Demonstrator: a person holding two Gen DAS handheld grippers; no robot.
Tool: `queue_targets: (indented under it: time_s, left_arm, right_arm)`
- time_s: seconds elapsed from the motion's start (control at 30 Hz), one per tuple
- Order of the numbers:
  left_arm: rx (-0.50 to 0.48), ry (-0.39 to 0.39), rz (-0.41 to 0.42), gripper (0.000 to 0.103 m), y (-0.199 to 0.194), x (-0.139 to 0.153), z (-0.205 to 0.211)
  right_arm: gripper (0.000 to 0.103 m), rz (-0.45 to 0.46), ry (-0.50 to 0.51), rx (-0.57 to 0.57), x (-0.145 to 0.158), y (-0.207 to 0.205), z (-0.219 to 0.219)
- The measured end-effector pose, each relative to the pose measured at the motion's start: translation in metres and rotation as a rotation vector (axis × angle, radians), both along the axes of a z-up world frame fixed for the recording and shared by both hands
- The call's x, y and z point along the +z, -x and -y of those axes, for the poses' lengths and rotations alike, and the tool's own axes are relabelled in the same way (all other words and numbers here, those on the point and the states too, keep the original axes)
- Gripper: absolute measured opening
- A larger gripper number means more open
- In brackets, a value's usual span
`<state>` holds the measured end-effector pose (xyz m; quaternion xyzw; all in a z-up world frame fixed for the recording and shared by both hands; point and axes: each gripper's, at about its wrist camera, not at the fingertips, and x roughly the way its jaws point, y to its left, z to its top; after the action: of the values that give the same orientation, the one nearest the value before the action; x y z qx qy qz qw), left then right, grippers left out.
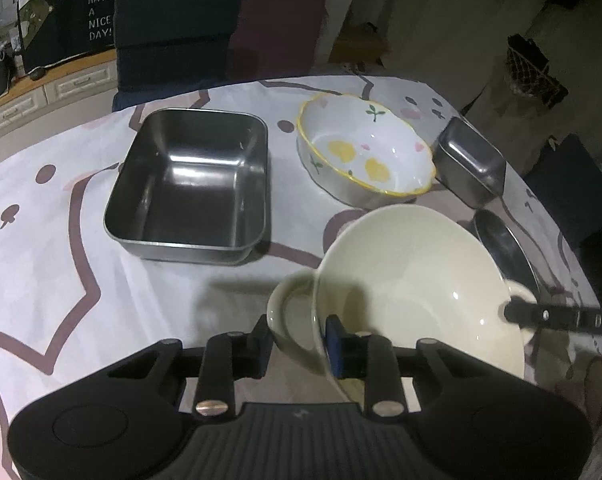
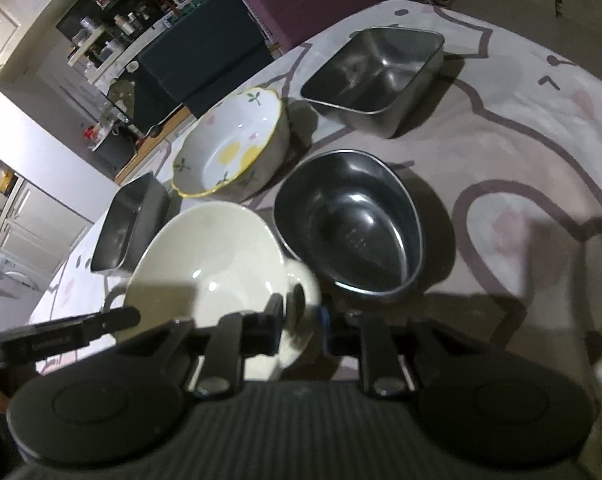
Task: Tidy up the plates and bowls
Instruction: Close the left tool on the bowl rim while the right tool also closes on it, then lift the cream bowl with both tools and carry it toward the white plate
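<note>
A cream bowl (image 1: 417, 276) (image 2: 209, 264) with a loop handle on each side sits at the near edge of both views, tilted in the left wrist view. My left gripper (image 1: 299, 346) is shut on its left handle (image 1: 285, 312), one pad outside the loop and the blue pad against the bowl's inner wall. My right gripper (image 2: 299, 320) is shut on the opposite handle (image 2: 305, 292); its black finger (image 1: 519, 312) also shows at the bowl's right rim. My left gripper's finger (image 2: 101, 322) reaches in from the left.
On the patterned tablecloth (image 1: 61, 240) stand a square steel tray (image 1: 189, 184) (image 2: 375, 80), a floral bowl (image 1: 365, 148) (image 2: 231, 148), a small steel box (image 1: 471, 160) (image 2: 131, 224) and an oval steel bowl (image 1: 505, 248) (image 2: 353, 228). Chairs (image 1: 173, 28) line the far side.
</note>
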<state>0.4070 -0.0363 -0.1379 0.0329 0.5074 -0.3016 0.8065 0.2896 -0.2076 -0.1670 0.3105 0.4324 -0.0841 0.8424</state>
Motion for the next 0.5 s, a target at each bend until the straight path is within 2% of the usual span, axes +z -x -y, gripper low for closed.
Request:
queue_targets:
  time_s: [0.5]
  left_arm:
    - [0.003,-0.012,0.025,0.032,-0.017,-0.002,0.010]
  right_arm:
    - [0.024,0.028,0.039,0.027,-0.003,-0.002,-0.008]
